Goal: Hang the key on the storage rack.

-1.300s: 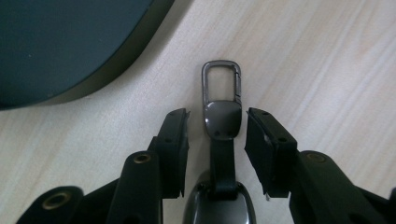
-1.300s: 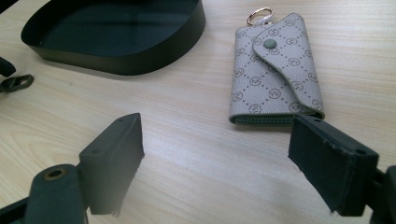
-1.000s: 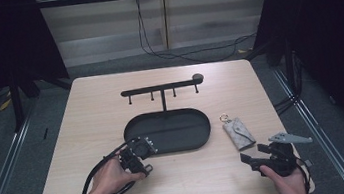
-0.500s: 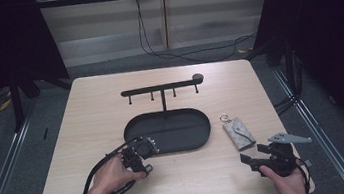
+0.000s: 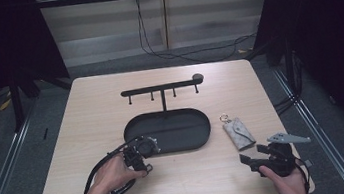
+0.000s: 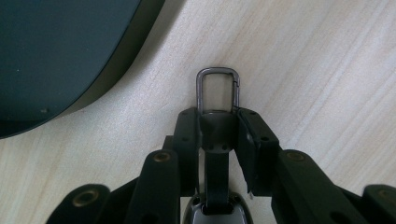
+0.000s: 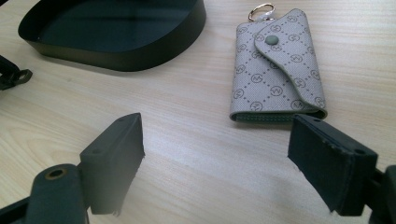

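Left tongs (image 6: pixel 218 135) clamped on a key fob (image 6: pixel 215 172), having just been closing, pads pressed to either side of its dark neck. Metal clip (image 6: pixel 218 88) of the fob sticking out past the tips, flat on the desk (image 6: pixel 327 60). Long axis of the fob running straight along the tongs, clip end pointing away from the hand, grey body end back between the arms. In the high view, left tongs (image 5: pixel 143 153) low over the desk near its front edge, left of centre, just beside the near left rim of the black oval tray (image 5: pixel 167 132); clip end aimed roughly toward the right side of the desk.

Right tongs (image 7: pixel 219 158) wide apart, holding nothing, hovering low over the desk with bare wood between the jaws. Right tongs (image 5: pixel 254 159) near the front right corner in the high view, with the hand (image 5: pixel 287 182) at the front edge. Just beyond them, a grey patterned key pouch (image 7: pixel 276 70), lying flat, flap snapped shut, ring end pointing away toward the back of the desk, long axis slightly slanted to the front edge. Pouch (image 5: pixel 238 132) just right of the tray, apart from it.

Behind the tray, a black hook rack (image 5: pixel 162 87) standing across the middle of the desk.
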Tool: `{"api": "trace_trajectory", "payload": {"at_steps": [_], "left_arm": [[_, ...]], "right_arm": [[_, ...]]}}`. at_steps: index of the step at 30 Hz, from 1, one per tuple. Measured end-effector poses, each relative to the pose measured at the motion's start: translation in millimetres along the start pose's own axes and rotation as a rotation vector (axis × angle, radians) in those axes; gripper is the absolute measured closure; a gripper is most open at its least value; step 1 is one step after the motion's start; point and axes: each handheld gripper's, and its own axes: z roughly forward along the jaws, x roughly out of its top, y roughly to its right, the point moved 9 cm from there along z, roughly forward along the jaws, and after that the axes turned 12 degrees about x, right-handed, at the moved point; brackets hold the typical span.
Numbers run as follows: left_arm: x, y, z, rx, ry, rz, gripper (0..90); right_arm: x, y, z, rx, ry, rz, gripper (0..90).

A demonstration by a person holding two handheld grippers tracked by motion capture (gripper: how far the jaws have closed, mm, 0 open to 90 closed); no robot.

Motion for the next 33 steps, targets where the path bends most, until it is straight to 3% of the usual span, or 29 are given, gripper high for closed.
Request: {"api": "trace_trajectory", "payload": {"at_steps": [10,12,17,23,31,33], "left_arm": [[-1.5,-1.2,-1.6,-0.033,-0.018,-0.015,70.6],[-1.5,-1.9,-3.6,-0.020,-0.002,-0.015,70.6],[-3.6,-4.6,-12.3,-0.041,0.015,-0.023,70.6],[-5.1,-8.3,-27.5,-0.076,0.061,-0.052,70.6],[-9.6,-19.7,-48.6,-0.098,0.106,-0.114,70.6],[-10.9,-22.0,-52.5,-0.091,0.113,-0.113,70.6]], "right_arm": [[-0.5,0.8,0.5,0.000,-0.005,0.005,18.1],[-0.6,0.7,0.6,-0.001,-0.005,0.006,18.1],[-0.8,0.5,0.2,-0.001,-0.006,0.007,18.1],[-0.9,0.4,1.2,-0.004,-0.009,0.004,18.1],[-0.9,0.9,0.9,-0.004,-0.006,0.013,18.1],[-0.8,1.1,0.8,-0.003,-0.005,0.013,18.1]]}}
